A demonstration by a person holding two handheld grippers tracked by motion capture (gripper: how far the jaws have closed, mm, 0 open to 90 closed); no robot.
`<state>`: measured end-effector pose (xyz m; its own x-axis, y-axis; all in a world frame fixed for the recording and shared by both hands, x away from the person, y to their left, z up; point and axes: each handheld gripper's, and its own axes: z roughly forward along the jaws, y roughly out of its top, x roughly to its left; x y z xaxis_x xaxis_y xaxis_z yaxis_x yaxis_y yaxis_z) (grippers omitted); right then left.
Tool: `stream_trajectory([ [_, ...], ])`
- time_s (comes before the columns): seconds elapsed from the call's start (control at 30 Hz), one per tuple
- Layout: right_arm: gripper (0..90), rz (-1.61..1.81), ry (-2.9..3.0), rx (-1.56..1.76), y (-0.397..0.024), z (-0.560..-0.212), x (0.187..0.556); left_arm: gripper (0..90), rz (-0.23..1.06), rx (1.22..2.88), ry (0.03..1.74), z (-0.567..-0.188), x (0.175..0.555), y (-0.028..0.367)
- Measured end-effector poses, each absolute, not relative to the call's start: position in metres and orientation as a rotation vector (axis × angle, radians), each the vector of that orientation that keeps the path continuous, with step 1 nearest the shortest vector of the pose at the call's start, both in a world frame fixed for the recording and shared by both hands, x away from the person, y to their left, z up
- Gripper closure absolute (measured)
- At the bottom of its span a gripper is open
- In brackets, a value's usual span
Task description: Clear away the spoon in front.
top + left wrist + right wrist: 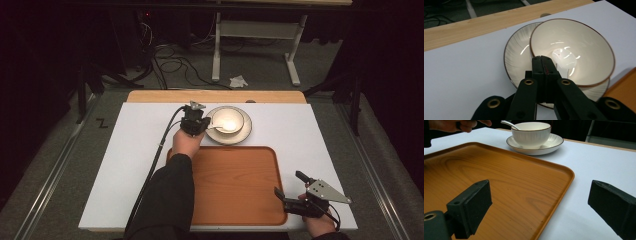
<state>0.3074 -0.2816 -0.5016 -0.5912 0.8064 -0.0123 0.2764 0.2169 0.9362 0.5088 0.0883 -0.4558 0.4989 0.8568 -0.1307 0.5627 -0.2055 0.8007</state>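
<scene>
- Spoon (223, 129) lies in the white bowl (229, 120), which sits on a saucer (246, 133) at the far middle of the white table (125, 165), just beyond the far edge of the wooden tray (240, 190); its handle sticks out over the bowl's left rim
- My left gripper (196, 122) is at that handle with its jaws pressed fully together; I judge they are pinched on the spoon handle, though the jaws themselves hide the contact
- I read the step in hand as the grasp on the spoon, just made and not yet lifted
- Next move, as I judge it: lift the spoon straight up clear of the rim without dragging the bowl, since the thin handle could slip or twist in the pads
- My right gripper (289, 192) rests at the near right corner of the tray, jaws wide apart, holding nothing
- Left gripper view looks down into the bowl (574, 50) and shows the spoon's glossy scoop (564, 60) on the bottom, off-centre on the saucer (517, 57)
- Right gripper view gives the side-on look instead: the bowl (531, 133) standing upright, the spoon handle (509, 124) rising over its rim toward my left hand (456, 125), and the bare tray (499, 182) between its open jaws
</scene>
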Motion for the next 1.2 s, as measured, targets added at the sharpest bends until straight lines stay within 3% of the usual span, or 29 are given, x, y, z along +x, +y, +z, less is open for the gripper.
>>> stream_trajectory([
  [0.3, 5.7, 1.37, 1.992, 0.98, -0.28, -0.501, 0.306, 90.0, 0.426, 1.914, 1.142, -0.455, 0.489, 0.079],
  [0.47, 5.7, 1.367, 1.994, 0.978, -0.279, -0.5, 0.306, 81.7, 0.397, 1.808, 1.173, -0.45, 0.477, 0.086],
  [0.53, 5.7, 1.37, 1.997, 0.971, -0.278, -0.5, 0.306, 67.3, 0.381, 1.801, 1.17, -0.447, 0.471, 0.084],
  [0.6, 5.7, 1.367, 1.999, 0.971, -0.278, -0.5, 0.306, 63.2, 0.376, 1.796, 1.174, -0.447, 0.469, 0.084],
  [0.73, 5.7, 1.356, 2.015, 0.966, -0.274, -0.501, 0.307, 42.3, 0.323, 1.773, 1.224, -0.451, 0.473, 0.083],
  [0.87, 5.7, 1.353, 2.02, 0.965, -0.273, -0.501, 0.306, 43.3, 0.208, 1.731, 1.285, -0.46, 0.482, 0.086],
  [1.2, 5.7, 1.362, 2.013, 0.962, -0.276, -0.501, 0.306, 62.2, 0.099, 1.693, 1.287, -0.47, 0.485, 0.086],
])
